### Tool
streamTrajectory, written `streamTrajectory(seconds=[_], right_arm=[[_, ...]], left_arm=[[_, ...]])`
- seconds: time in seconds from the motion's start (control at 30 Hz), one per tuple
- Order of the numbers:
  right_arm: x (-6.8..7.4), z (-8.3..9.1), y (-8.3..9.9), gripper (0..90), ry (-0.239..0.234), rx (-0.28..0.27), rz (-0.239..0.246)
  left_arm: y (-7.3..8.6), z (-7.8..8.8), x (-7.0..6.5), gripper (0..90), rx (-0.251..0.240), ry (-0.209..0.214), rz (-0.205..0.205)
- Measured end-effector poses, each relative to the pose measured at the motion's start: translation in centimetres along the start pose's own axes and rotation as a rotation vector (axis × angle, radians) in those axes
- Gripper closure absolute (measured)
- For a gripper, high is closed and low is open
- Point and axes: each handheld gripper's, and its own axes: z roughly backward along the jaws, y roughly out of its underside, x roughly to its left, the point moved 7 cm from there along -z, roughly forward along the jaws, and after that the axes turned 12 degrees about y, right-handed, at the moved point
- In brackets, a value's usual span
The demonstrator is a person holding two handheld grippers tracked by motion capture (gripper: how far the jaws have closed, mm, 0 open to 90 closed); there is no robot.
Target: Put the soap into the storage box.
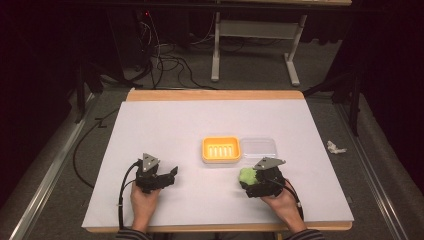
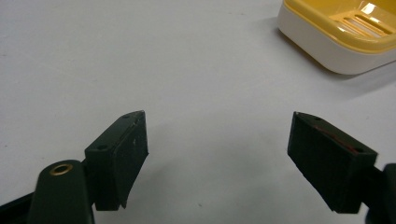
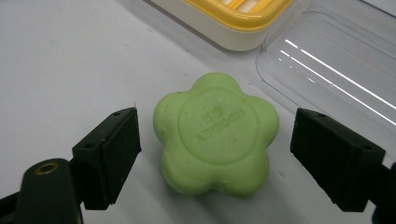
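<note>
A green flower-shaped soap [image 3: 215, 133] lies flat on the white table, near the front right [image 1: 246, 174]. My right gripper [image 3: 215, 158] is open, its jaws standing on either side of the soap without touching it [image 1: 255, 181]. A yellow soap dish [image 1: 220, 149] with a slotted insert sits at the table's middle, just beyond the soap [image 3: 233, 18]. A clear plastic lid [image 1: 258, 147] lies beside the dish on its right [image 3: 336, 70]. My left gripper [image 2: 217, 158] is open over bare table at the front left [image 1: 170, 176], with the dish [image 2: 341, 32] ahead to its right.
The white sheet [image 1: 165, 130] covers a wooden table. A crumpled white scrap [image 1: 335, 147] lies on the floor to the right. Cables [image 1: 165, 60] and a table frame [image 1: 255, 35] stand beyond the far edge.
</note>
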Motion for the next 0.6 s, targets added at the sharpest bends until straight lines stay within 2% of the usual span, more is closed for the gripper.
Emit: streamTrajectory(seconds=[0.3, 0.6], right_arm=[[0.2, -1.6, 0.0, 16.2, 0.016, 0.054, 0.023], [0.4, -2.2, 0.0, 19.9, 0.017, 0.08, 0.038]], left_arm=[[0.0, 0.0, -0.1, 20.8, -0.001, 0.004, -0.004], [0.0, 0.0, -0.1, 20.8, 0.0, 0.008, -0.003]])
